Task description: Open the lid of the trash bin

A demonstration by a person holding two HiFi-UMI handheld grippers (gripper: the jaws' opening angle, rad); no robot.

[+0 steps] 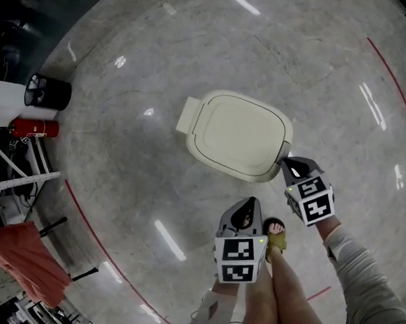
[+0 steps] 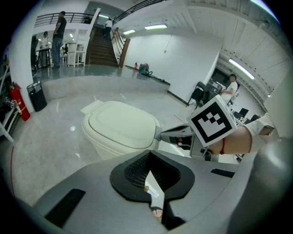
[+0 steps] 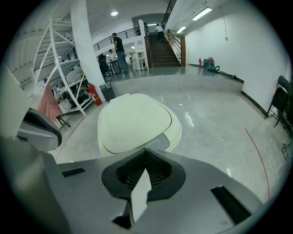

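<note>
A cream trash bin [image 1: 239, 135] stands on the grey floor with its lid [image 3: 133, 121] down, and a flat hinge tab juts out at its far left side. My right gripper [image 1: 285, 162] is shut, and its tip rests against the bin's near right rim, at a small grey tab [image 3: 158, 143] under the lid's edge. In the left gripper view the right gripper [image 2: 161, 133] meets that same edge. My left gripper [image 1: 249, 202] is shut and empty, a short way in front of the bin and apart from it.
The person's legs and a sandalled foot [image 1: 275, 240] stand between the grippers. At the left are a black waste basket [image 1: 47, 92], a red fire extinguisher [image 1: 34, 127], a white rack [image 1: 15, 181] and an orange cloth [image 1: 25, 259]. Red lines [image 1: 96, 232] curve across the floor.
</note>
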